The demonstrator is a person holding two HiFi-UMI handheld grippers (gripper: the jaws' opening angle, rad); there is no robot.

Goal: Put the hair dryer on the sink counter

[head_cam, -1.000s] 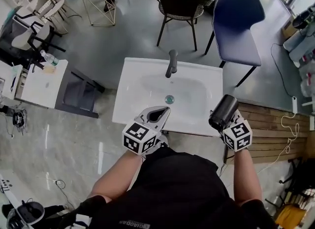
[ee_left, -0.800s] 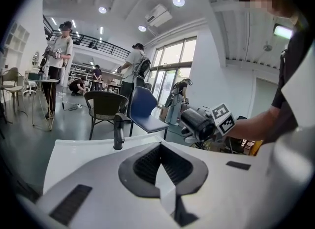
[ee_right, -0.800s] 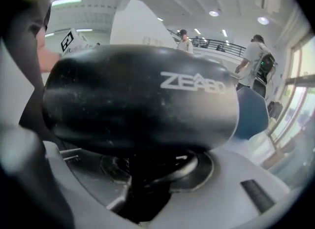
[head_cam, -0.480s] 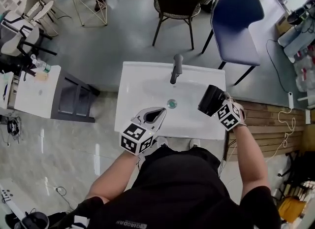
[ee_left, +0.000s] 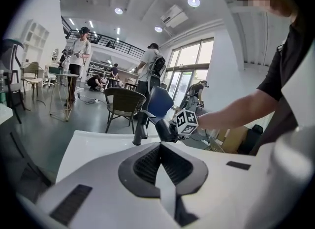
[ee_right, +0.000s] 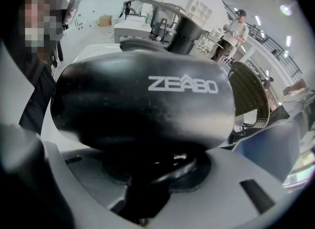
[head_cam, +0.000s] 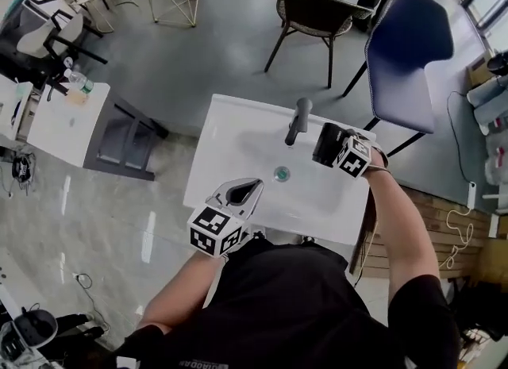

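The black hair dryer (head_cam: pixel 325 144) is in my right gripper (head_cam: pixel 335 150), which is shut on it. It hangs just over the back right part of the white sink counter (head_cam: pixel 213 147), close to the right of the dark faucet (head_cam: pixel 299 120). In the right gripper view the hair dryer's barrel (ee_right: pixel 142 102) fills the frame above the right gripper (ee_right: pixel 147 174), with the faucet (ee_right: pixel 184 28) behind. My left gripper (head_cam: pixel 243 193) is shut and empty over the counter's front edge. From the left gripper (ee_left: pixel 161 161) I see the hair dryer (ee_left: pixel 165 128) past the faucet (ee_left: pixel 139 127).
A drain (head_cam: pixel 281 174) sits in the basin's middle. A blue chair (head_cam: pixel 409 50) and a wicker chair (head_cam: pixel 317 10) stand behind the sink. A white side table (head_cam: pixel 63 125) is to the left, wooden decking (head_cam: pixel 405 236) to the right. People (ee_left: pixel 78 50) stand far off.
My right gripper has carried the hair dryer from the sink's front right corner up to the back right, beside the faucet. The left gripper has barely moved.
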